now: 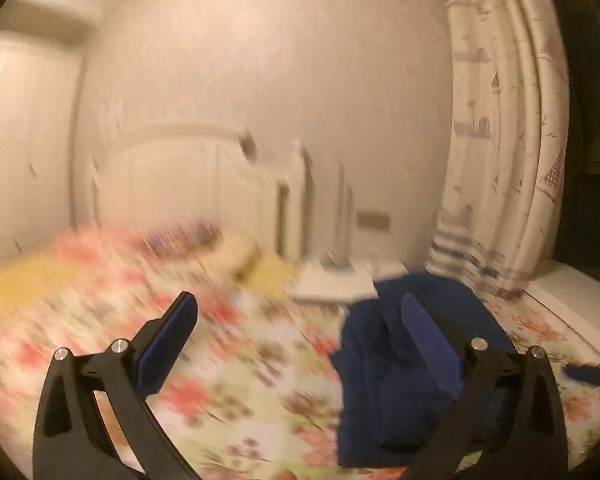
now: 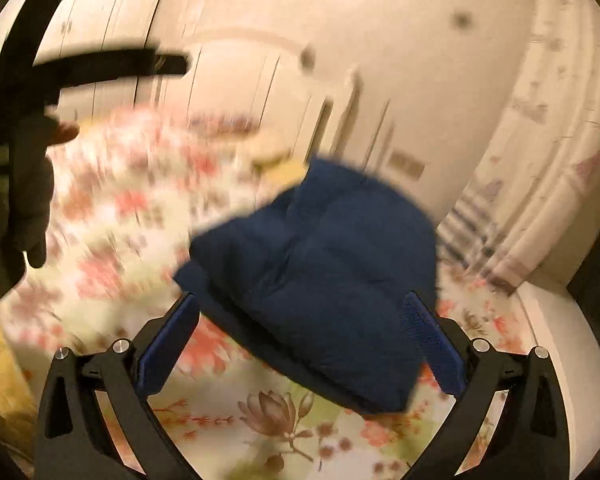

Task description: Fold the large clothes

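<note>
R gripper (image 2: pixel 300 340) jaws wide, empty | L gripper (image 1: pixel 304 340) same | navy garment (image 2: pixel 320 272) bundled on floral bedspread (image 2: pixel 112 208), axis unclear

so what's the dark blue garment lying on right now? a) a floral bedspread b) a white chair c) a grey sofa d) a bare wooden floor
a: the dark blue garment sits bunched on the floral bedspread, whose pink and brown flowers show all around it in the right wrist view, with both the left gripper and the right gripper open and neither gripping it.
</note>
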A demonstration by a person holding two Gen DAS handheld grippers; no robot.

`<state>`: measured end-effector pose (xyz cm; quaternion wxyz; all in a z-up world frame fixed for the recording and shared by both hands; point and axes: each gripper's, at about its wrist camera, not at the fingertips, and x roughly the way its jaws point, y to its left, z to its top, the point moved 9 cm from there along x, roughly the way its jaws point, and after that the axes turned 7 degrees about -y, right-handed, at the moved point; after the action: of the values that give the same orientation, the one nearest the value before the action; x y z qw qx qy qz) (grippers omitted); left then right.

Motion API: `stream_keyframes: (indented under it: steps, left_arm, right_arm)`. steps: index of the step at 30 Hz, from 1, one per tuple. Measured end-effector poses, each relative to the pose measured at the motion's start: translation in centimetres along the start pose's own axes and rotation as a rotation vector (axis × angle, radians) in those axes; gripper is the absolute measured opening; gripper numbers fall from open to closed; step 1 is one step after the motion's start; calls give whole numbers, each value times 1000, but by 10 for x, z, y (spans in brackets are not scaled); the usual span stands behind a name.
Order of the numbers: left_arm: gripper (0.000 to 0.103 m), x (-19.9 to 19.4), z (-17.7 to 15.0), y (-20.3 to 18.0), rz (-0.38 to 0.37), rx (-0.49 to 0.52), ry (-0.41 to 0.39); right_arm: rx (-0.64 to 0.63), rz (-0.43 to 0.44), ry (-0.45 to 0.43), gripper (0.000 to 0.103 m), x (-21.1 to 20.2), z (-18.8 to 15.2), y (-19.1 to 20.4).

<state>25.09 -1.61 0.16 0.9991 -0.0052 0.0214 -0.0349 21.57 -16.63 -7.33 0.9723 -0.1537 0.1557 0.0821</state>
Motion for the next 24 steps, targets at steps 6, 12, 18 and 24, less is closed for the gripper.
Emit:
stream_keyframes:
  steps: [6,12,18,24]
  left_arm:
    - [101,-70,30,-31,54,-56,-61]
    - [101,-80,-9,-81,-51,27,80]
    - [101,-77,-34,-94,-84,53,140]
    - [101,-79,-35,-92,-87,51,142]
  right_arm:
    - [135,-113,-156,98,-75,34,-41]
    - [162,-138,-137,98,-108,21,-48]
    - [321,-122,-112,98,-113,2,-68]
    - [343,-124,-93,98,-104,-8,-68]
